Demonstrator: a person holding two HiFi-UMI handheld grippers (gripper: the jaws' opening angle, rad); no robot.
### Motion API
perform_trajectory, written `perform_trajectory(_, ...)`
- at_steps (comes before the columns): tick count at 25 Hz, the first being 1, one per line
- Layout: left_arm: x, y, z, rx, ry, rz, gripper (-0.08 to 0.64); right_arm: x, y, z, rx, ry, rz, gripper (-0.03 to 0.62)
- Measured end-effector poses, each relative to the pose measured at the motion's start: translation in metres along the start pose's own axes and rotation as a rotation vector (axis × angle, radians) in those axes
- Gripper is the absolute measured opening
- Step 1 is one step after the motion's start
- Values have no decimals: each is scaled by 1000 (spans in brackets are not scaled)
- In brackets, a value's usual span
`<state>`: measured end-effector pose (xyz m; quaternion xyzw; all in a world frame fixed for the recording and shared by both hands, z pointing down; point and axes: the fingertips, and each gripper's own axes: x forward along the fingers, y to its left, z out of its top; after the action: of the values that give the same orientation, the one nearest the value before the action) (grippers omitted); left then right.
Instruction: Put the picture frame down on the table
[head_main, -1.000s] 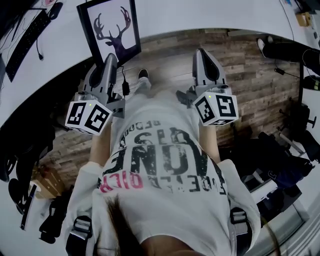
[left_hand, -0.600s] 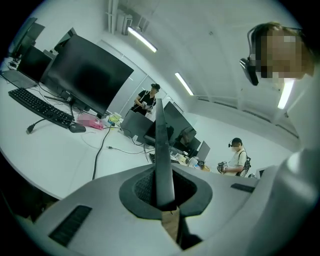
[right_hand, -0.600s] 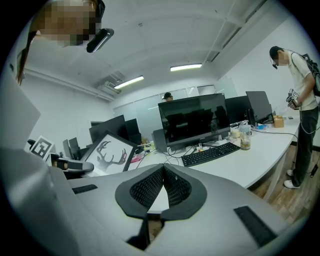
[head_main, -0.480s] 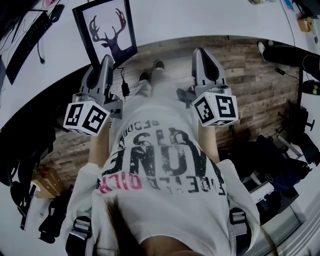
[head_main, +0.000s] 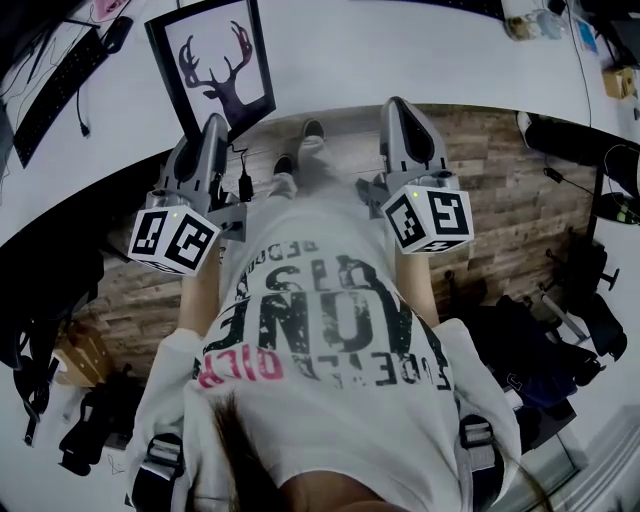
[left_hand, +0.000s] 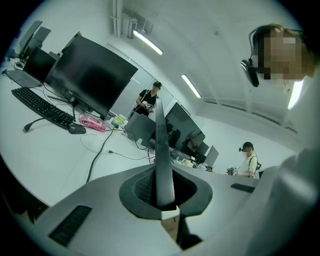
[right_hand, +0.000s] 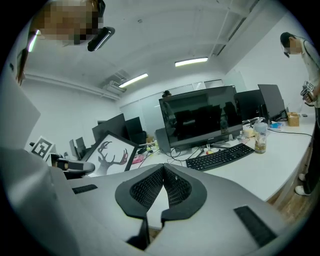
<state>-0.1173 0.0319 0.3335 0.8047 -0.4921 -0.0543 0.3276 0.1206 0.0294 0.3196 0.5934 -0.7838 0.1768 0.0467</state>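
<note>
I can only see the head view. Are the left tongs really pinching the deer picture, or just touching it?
Observer: Really pinching. In the left gripper view the left tongs are closed on the picture frame, which stands edge-on between them.
Operator: Do the other tongs have anything in them?
Observer: No. The right gripper view shows the right tongs shut together with nothing between them.

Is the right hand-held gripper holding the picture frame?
No, the right hand-held gripper has its jaws together, empty; the picture frame stands apart.
</note>
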Motion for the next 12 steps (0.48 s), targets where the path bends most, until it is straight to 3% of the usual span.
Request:
perform_trajectory(5, 38, -11, 25, 3, -37, 21, 12, 36, -21, 29, -10, -1, 46, 0)
perform_trajectory(12, 60, -11, 30, -11, -80, 55, 12, 67, -34, 39, -28, 11, 101, 0)
